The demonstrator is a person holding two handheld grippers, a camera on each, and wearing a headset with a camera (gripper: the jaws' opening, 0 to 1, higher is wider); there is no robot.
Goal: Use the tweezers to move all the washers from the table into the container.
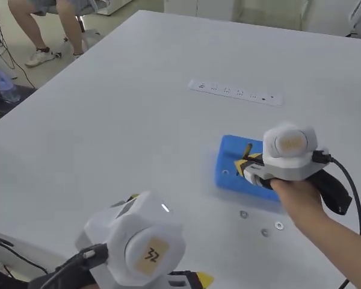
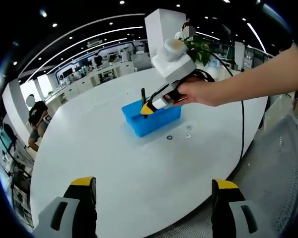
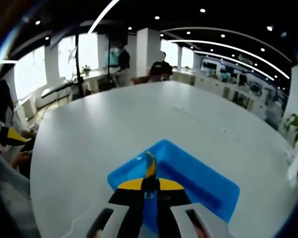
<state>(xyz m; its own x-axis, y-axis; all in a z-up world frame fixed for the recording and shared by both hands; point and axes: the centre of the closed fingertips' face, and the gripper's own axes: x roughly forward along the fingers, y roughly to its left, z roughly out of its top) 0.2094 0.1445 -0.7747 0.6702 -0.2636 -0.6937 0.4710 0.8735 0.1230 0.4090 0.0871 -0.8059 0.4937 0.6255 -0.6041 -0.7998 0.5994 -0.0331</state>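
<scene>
Smooth, matte white table point(image 1: 108, 120), evenly lit, with a faint sheen. On it a blue container point(image 1: 227, 176) point(image 2: 156, 121) point(image 3: 203, 181): shallow, rectangular, plastic-looking, with rounded corners and a low upright wall. Just beside the container, on its near side in the head view, three small washers point(image 1: 243, 214) point(image 2: 169, 137): flat metal rings, pale and thin, lying a little apart from one another on the bare tabletop, outside the container. Right gripper point(image 1: 243, 164) point(image 2: 149, 108) point(image 3: 150, 184) held in a hand point(image 1: 298, 198) at the container: rounded white shell, black grip with a trailing black cable, yellow-tipped jaws pressed together on the tweezers point(image 3: 150, 166) point(image 2: 143, 94), a slim dark pair narrowing to a fine point. Tweezer tip over the container's open inside in the right gripper view; cannot tell whether anything sits between the points. Left gripper point(image 1: 168, 238) point(image 2: 154, 184) low and near, well apart from the container, same white faceted shell, its two grey, yellow-capped jaws spread wide with nothing between them. Farther across the table, a long, flat white power strip point(image 1: 236, 93) with a row of small sockets.
</scene>
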